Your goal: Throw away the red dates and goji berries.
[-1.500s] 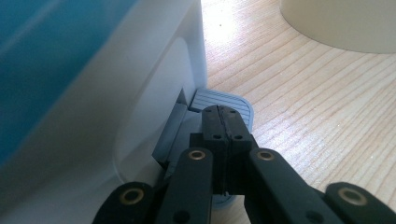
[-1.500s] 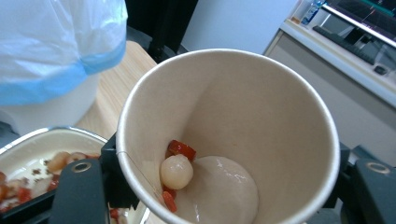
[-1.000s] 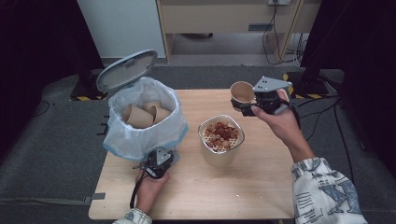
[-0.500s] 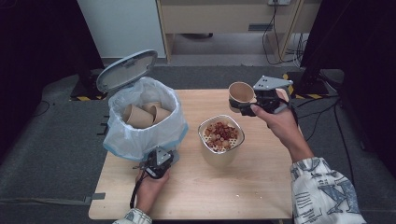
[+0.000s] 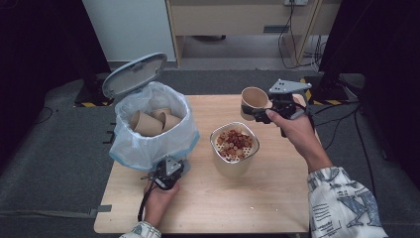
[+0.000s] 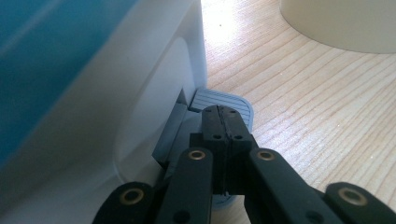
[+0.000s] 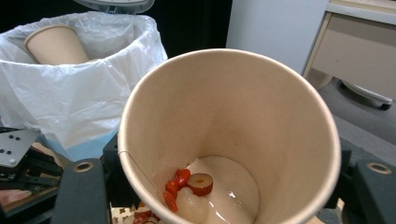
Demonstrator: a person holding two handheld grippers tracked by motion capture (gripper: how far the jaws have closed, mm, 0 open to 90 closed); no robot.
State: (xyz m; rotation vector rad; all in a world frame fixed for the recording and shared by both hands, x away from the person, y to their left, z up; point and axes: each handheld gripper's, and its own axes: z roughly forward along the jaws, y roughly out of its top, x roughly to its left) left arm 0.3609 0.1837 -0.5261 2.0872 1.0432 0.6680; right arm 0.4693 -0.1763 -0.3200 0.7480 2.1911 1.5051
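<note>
Your right gripper (image 5: pixel 258 113) is lifted above the far right part of the wooden table (image 5: pixel 277 198), and its jaws are clamped on a paper cup (image 5: pixel 252 101), one jaw on each side of the cup's wall. In the right gripper view the cup (image 7: pixel 233 135) sits squarely between your jaws, tilted so its mouth faces the camera, with a few red and pale pieces of food (image 7: pixel 189 191) and some liquid gathered at its bottom. Below and ahead of those jaws stands a cream bowl (image 5: pixel 234 151) heaped with red and pale pieces, apart from the cup.

Your left gripper (image 5: pixel 161 177) rests low at the near left of the table, right at the foot of the white bin (image 5: pixel 148 148). In the left gripper view your jaws are pressed flat together with nothing between them, and their tips (image 6: pixel 224 116) lie on top of the bin's grey ribbed pedal (image 6: pixel 238 103). The bin's white wall (image 6: pixel 154 74) rises just to the left of your jaws; the base of the bowl (image 6: pixel 341 23) sits well ahead and to the right of them.

The bin's grey lid (image 5: pixel 134 74) stands raised, and its plastic liner (image 5: pixel 173 134) holds several paper cups (image 5: pixel 148 123); one of them (image 7: pixel 56 44) shows beyond your right jaws, on the left
</note>
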